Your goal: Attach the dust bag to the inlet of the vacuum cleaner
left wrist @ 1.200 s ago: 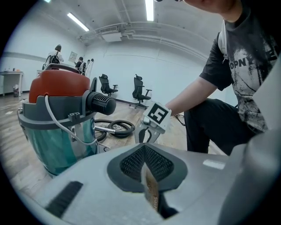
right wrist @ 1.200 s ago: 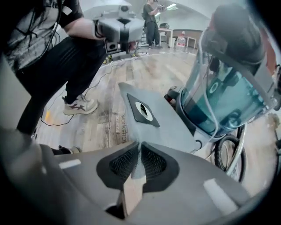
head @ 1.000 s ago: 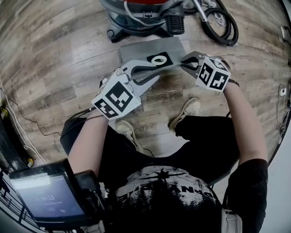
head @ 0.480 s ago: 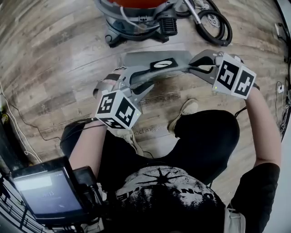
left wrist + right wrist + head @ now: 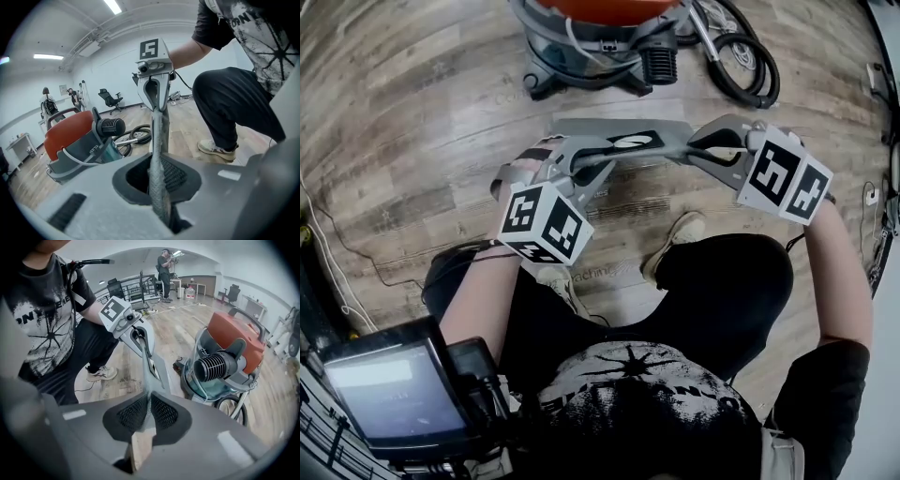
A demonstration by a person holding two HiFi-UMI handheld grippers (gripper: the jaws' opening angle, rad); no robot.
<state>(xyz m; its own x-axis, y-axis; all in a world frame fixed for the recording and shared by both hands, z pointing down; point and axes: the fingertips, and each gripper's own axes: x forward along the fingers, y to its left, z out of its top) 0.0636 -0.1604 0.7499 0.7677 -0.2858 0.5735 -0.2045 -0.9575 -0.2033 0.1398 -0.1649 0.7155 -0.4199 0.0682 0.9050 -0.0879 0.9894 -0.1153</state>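
Observation:
The grey dust bag [image 5: 661,134], with its black collar and white ring [image 5: 630,142], hangs flat between both grippers above the wood floor. My left gripper [image 5: 602,150] has just been closing its jaws and now pinches the bag's left edge [image 5: 158,159]. At the opposite edge [image 5: 145,373], my right gripper [image 5: 686,148] is shut on the bag. Each gripper view shows the bag edge-on, with the other gripper at its far end. The red and grey vacuum cleaner [image 5: 600,28] stands on the floor just beyond the bag, its ribbed black port [image 5: 216,366] facing this way.
A black hose and wand [image 5: 741,56] lie coiled right of the vacuum. The person's shoes [image 5: 680,234] are under the bag's near side. A screen device [image 5: 384,394] sits at lower left. Cables [image 5: 328,244] trail along the left floor. Another person [image 5: 165,261] stands far back.
The right gripper rose and carried the bag up off the floor. The left gripper's jaws spread wide, then shut on the bag's left edge, and its cube rolled.

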